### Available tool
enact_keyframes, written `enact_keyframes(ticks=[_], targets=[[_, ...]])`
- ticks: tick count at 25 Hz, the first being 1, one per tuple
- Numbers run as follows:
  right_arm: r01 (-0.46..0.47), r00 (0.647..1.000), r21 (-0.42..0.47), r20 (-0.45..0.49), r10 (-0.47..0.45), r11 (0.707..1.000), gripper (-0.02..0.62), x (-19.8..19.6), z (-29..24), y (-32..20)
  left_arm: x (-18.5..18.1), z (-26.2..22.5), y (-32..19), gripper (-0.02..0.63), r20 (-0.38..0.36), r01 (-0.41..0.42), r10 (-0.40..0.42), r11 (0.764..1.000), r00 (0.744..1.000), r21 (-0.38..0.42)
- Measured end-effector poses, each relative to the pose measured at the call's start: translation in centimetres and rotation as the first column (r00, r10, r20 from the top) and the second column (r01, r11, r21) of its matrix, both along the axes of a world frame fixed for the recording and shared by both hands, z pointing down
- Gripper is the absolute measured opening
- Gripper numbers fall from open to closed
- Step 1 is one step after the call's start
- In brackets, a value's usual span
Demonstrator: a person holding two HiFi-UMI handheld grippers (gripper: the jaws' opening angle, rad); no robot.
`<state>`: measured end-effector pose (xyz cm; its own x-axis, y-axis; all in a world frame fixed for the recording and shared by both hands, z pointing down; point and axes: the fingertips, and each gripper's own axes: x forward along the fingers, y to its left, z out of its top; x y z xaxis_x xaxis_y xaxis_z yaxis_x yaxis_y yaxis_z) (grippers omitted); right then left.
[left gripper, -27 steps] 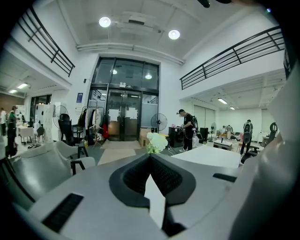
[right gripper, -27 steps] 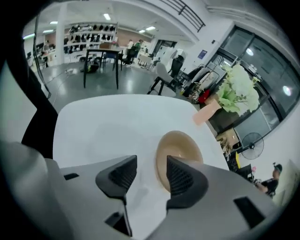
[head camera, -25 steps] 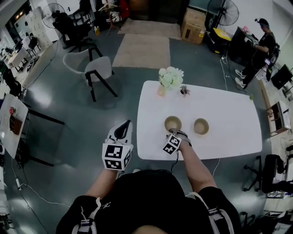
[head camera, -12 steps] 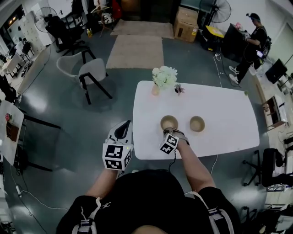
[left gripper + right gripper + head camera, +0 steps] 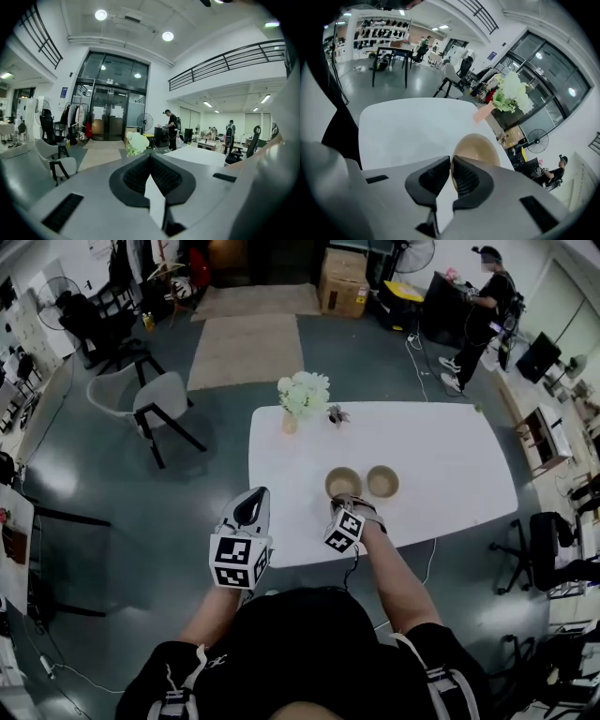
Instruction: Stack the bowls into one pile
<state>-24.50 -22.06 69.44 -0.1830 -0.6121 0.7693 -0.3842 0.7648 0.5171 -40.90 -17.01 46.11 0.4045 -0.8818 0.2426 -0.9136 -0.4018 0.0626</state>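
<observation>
Head view gives us a white table (image 5: 441,456) with two tan bowls side by side near its near edge. The left bowl (image 5: 343,482) and the right bowl (image 5: 382,481) sit close together, and we cannot tell whether their rims touch. Our right gripper (image 5: 348,503) reaches over the near edge of the table to the near rim of the left bowl. Our left gripper (image 5: 253,504) hangs off the table to the left, over the grey floor (image 5: 141,512), well apart from both bowls.

In the right gripper view, the right gripper (image 5: 451,161) has just been closing its jaws. They now stand narrow, with only the thin rim of the left bowl (image 5: 476,145) pinched between the pads. The bowl tilts away from us over the table (image 5: 408,126). We cannot tell whether its base is on the table top.

In the left gripper view, the left gripper (image 5: 150,157) has its jaws drawn together at the tips with nothing between them, and it points out across the room.

On the far left part of the table stands a vase of pale flowers (image 5: 303,393), with a small plant (image 5: 336,414) just to its right. A chair (image 5: 155,399) stands on the floor to the far left.
</observation>
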Motion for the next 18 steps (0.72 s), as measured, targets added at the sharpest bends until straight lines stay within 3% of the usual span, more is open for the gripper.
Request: enact_keyframes(ticks=[7,18], targets=[[-0.111,0.994,0.009,0.013,0.111,0.994,0.041,5.1,-0.7,1.5,5.5,0.0,-0.8,0.014,-0.005,-0.127,0.127,0.992,0.992,0.001],[-0.259,0.966,0.061,0.000,0.259,0.964,0.041,12.3,-2.0,2.7,13.1,0.6,-2.0,0.014,-0.007,-0.304,0.304,0.953,0.953,-0.003]])
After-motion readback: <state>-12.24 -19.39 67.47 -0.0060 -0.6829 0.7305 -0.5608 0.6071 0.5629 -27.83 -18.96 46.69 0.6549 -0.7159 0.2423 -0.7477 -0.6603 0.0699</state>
